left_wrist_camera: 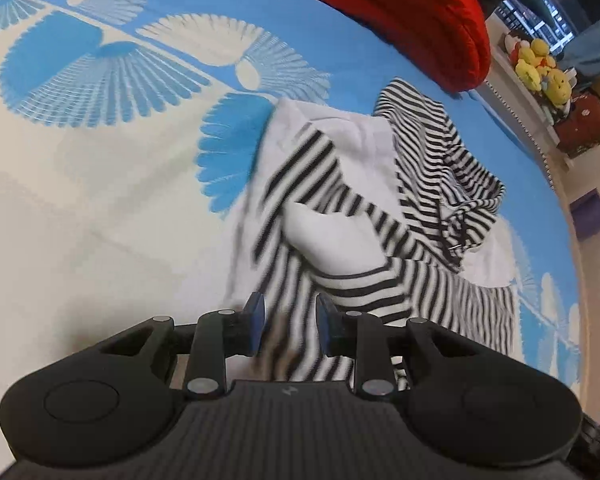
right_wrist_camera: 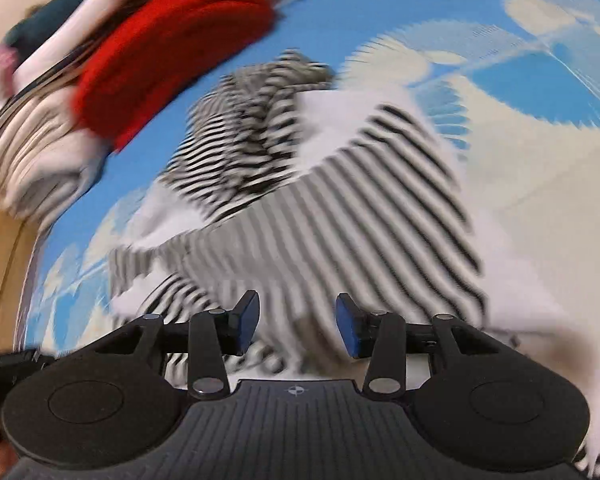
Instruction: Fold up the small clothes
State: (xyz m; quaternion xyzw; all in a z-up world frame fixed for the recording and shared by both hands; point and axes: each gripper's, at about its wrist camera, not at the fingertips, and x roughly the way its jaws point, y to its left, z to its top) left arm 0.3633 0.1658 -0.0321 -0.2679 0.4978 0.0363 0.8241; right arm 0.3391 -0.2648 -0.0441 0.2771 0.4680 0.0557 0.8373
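A small black-and-white striped garment with white panels (left_wrist_camera: 364, 200) lies crumpled on the blue and cream patterned bedspread (left_wrist_camera: 100, 200). My left gripper (left_wrist_camera: 291, 320) hangs low over its near hem. Its blue pads stand apart, and blurred striped cloth shows in the gap without being pressed. In the right wrist view the same garment (right_wrist_camera: 340, 200) spreads out, badly blurred. My right gripper (right_wrist_camera: 298, 316) is above its near striped part, jaws wide apart with nothing between them. A hand shows at the lower left edge of that view.
A red cushion (left_wrist_camera: 412, 12) lies at the far side of the bed, also red cushion (right_wrist_camera: 172, 52). Folded pale clothes (right_wrist_camera: 40, 152) are stacked beside it. Yellow plush toys (left_wrist_camera: 540, 68) sit on a shelf past the bed's edge (left_wrist_camera: 540, 152). A purple box (left_wrist_camera: 590, 212) stands on the floor.
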